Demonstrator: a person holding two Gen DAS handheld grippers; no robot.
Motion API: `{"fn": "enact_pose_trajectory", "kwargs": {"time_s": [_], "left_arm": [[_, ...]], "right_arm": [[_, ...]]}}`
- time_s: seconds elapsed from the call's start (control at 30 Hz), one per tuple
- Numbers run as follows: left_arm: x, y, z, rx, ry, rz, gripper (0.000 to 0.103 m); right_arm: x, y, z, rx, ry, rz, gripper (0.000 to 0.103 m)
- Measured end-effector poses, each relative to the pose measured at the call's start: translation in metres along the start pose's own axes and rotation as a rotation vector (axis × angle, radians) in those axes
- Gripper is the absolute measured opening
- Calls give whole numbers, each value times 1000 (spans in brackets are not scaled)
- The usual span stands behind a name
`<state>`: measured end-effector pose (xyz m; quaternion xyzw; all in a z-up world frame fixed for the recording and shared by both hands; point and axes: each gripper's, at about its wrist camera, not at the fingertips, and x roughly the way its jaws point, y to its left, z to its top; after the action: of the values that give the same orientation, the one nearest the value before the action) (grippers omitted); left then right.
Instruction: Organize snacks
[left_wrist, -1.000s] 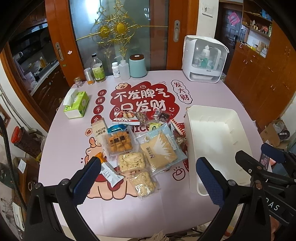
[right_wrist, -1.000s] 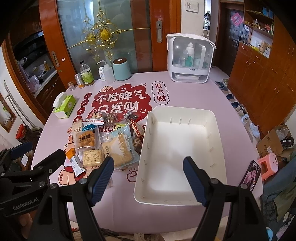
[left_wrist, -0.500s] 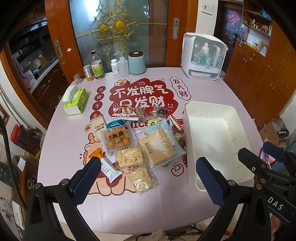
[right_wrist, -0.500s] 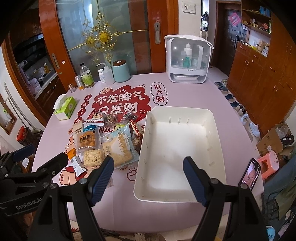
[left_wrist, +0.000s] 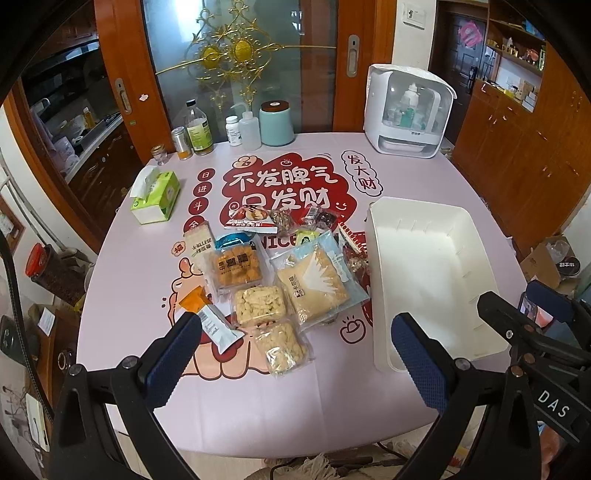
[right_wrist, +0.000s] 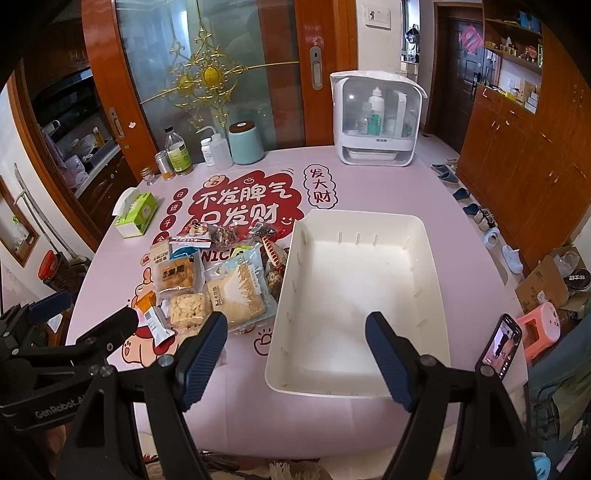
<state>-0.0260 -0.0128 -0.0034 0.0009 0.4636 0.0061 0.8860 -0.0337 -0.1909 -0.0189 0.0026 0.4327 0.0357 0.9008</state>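
Observation:
Several snack packets lie in a heap on the pink tablecloth: a large light-blue bag (left_wrist: 314, 280) (right_wrist: 236, 291), an orange-cake pack (left_wrist: 236, 267) (right_wrist: 175, 275), two pale puffed-snack packs (left_wrist: 260, 304), a thin wrapped bar (left_wrist: 210, 317) and small packets behind. An empty white bin (left_wrist: 428, 273) (right_wrist: 354, 295) stands right of the heap. My left gripper (left_wrist: 295, 365) is open and empty above the table's near edge before the snacks. My right gripper (right_wrist: 295, 362) is open and empty before the bin.
A green tissue box (left_wrist: 155, 197) sits at the left. Bottles (left_wrist: 197, 129) and a teal canister (left_wrist: 276, 123) line the far edge. A white cabinet (left_wrist: 408, 110) stands at the far right. A phone (right_wrist: 498, 345) is near the right edge.
Both grippers have drawn back and up a little, so the table looks smaller and farther. Both stay open. Nothing on the table has moved.

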Motion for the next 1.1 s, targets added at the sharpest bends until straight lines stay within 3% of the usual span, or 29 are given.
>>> {"fn": "enact_pose_trajectory", "kwargs": {"time_s": [1.1], "left_arm": [[-24, -23, -15, -50, -10, 76, 102]], "right_arm": [[1, -20, -16, -50, -4, 91, 78]]}}
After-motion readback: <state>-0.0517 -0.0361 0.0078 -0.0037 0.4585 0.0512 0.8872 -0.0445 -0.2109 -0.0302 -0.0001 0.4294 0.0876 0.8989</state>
